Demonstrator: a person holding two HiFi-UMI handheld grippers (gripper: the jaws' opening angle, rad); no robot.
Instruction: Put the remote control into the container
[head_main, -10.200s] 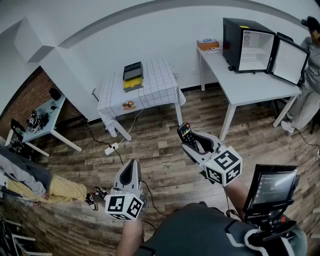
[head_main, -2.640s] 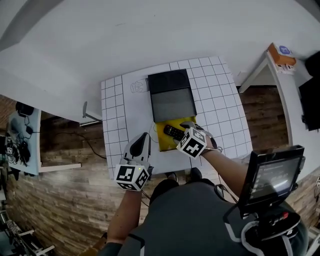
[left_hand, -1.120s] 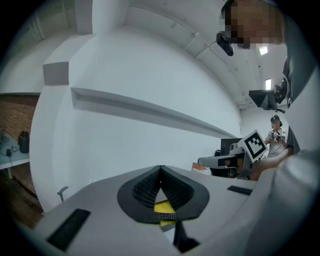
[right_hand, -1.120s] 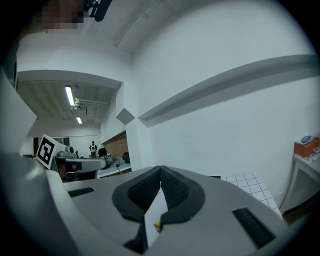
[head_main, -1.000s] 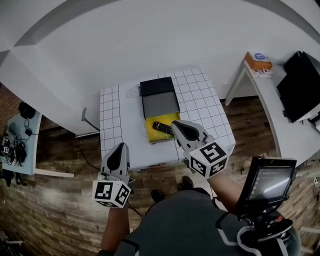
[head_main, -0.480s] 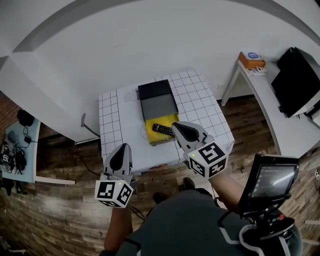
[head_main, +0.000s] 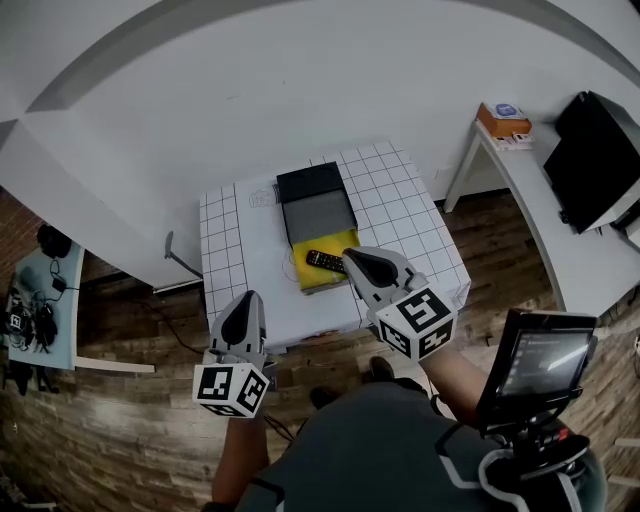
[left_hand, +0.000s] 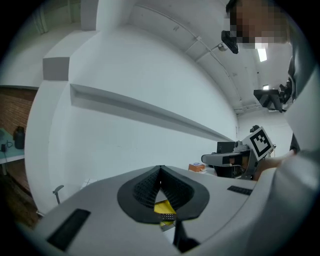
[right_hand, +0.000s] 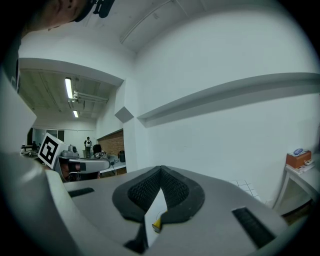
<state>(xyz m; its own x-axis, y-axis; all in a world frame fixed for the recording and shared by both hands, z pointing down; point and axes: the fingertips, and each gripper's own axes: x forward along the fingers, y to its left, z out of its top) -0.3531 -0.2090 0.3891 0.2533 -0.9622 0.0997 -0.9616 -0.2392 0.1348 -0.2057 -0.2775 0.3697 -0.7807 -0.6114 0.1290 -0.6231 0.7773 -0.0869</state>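
**Desk:** Where is the slim black remote control (head_main: 325, 262)?

**Photographer:** It lies in the shallow yellow container (head_main: 316, 281) near the front edge of the white, grid-patterned worktop (head_main: 400, 215). A dark grey box (head_main: 315, 203) touches the container's far side. Judging by that, the job looks done.

**Desk:** And the two claws?

**Photographer:** Both are pressed together with nothing between them. The right claw (head_main: 352, 257) hovers just beside the container's right edge, tip aimed toward the wall. The left claw (head_main: 243, 299) hangs off the worktop's near-left corner, well apart from the container. Each claw's own camera shows ribbed black pads meeting at a point, with only a sliver of yellow visible below them.

**Desk:** If anyone had to touch the remote again, what would matter?

**Photographer:** Its lie. In the head view the long axis runs across the container, slanting from upper left down to lower right, so its right end points at the right claw. The remote sits just left of and slightly ahead of that claw's tip. That makes the right hand clearly the nearer one. My guess is that it would need to open and swing left to straddle the narrow width, while the left would have to cross the worktop's whole front corner first.
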